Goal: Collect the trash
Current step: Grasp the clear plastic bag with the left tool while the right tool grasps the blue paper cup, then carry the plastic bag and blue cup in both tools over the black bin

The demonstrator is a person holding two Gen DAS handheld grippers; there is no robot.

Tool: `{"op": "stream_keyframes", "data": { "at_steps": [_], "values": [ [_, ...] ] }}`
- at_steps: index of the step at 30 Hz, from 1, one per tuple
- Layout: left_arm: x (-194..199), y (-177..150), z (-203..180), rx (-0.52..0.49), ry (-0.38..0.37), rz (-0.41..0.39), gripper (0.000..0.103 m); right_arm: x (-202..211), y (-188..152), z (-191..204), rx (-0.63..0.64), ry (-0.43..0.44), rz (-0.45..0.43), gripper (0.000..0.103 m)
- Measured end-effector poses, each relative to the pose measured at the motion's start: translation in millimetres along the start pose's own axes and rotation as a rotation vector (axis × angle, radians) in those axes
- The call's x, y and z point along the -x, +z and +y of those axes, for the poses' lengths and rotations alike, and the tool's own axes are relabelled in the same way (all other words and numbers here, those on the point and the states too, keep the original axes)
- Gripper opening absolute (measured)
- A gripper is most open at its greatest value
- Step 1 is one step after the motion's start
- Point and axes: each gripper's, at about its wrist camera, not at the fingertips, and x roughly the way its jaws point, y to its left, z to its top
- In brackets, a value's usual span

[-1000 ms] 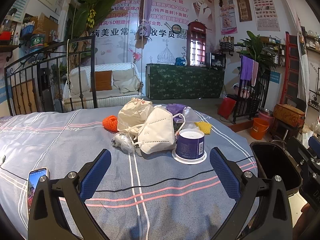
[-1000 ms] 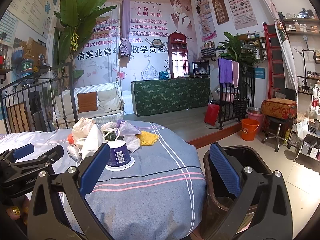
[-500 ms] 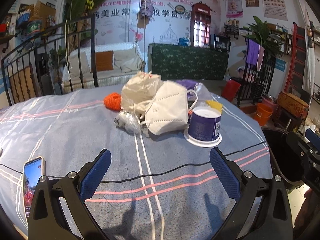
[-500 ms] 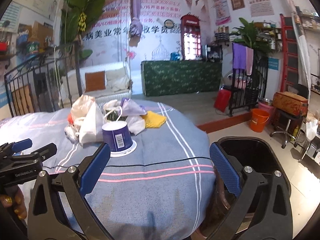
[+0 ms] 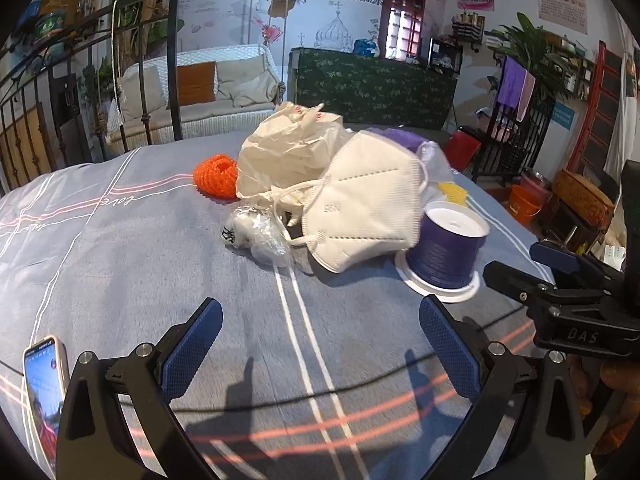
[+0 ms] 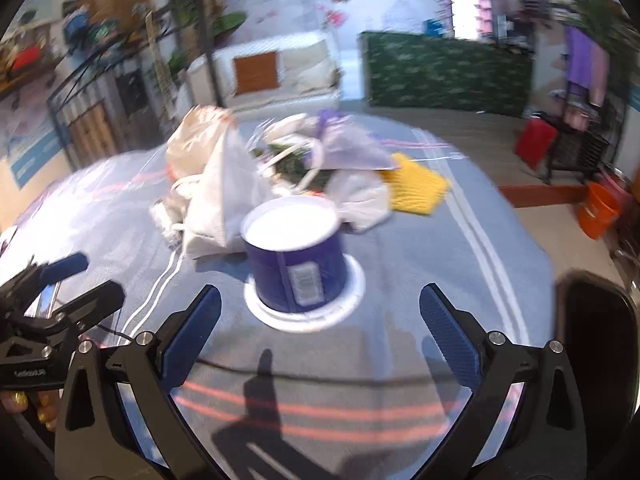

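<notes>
A heap of trash lies on the grey striped bedsheet (image 5: 120, 264): a white face mask (image 5: 360, 216), a crumpled beige bag (image 5: 288, 152), an orange mesh ball (image 5: 214, 176), a clear wrapper (image 5: 260, 236), and an upturned purple cup (image 5: 444, 252) on its white rim. My left gripper (image 5: 320, 344) is open, short of the pile, empty. My right gripper (image 6: 320, 340) is open too, with the purple cup (image 6: 296, 268) just ahead between its fingers, untouched. A yellow cloth (image 6: 416, 188) and a purple bag (image 6: 344, 140) lie behind.
A phone (image 5: 44, 392) lies on the sheet at the near left. A dark bin (image 6: 596, 332) stands off the bed's right edge. An iron bedframe (image 5: 80, 92) rises at the back left. The other gripper (image 5: 568, 300) shows at the right of the left wrist view.
Both grippers moved forward and lower toward the pile. The right gripper swung left from the bin and now faces the purple cup closely. Both stay open.
</notes>
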Motion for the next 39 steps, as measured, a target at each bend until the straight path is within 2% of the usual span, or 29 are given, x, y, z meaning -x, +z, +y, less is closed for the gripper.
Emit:
{"op": "stream_keyframes", "data": {
  "at_steps": [3,8,11,15,19,20,21,23,28,39],
  "values": [
    [-16.2,9.6,18.7,0.047,0.006,0.039,0.097,-22.3,8.6,7.8,0.054,-0.024,0.037,0.096],
    [-38.4,24.2,47.3,0.144,0.014,0.067,0.094,-42.7,17.0,8.6,0.068,-0.02,0.086,0.084],
    [-54.2,31.3,52.3,0.155,0.037,0.099,0.086,-45.2,20.3,8.6,0.065,-0.011,0.095,0.084],
    [-71.0,39.0,53.0,0.136,0.062,0.133,0.085,-51.3,24.2,10.4,0.077,-0.011,0.101,0.083],
    [-83.6,43.5,53.3,0.111,0.07,0.155,0.085,-58.7,25.6,10.9,0.067,0.014,0.119,0.072],
    [-85.7,43.6,53.5,0.107,0.068,0.161,0.08,-59.9,25.3,11.4,0.068,0.011,0.117,0.071],
    [-87.5,43.9,53.9,0.109,0.057,0.167,0.069,-60.5,25.3,11.4,0.069,0.008,0.114,0.071],
    [-88.6,42.2,58.0,0.145,0.01,0.184,0.057,-59.8,25.0,12.4,0.072,0.002,0.109,0.071],
    [-72.3,37.0,54.2,0.167,-0.025,0.152,0.053,-53.5,23.6,7.8,0.029,0.022,0.101,0.071],
    [-42.0,16.4,54.4,0.208,-0.072,0.148,0.053,-29.2,14.3,5.8,-0.015,0.032,0.07,0.071]
  ]
}}
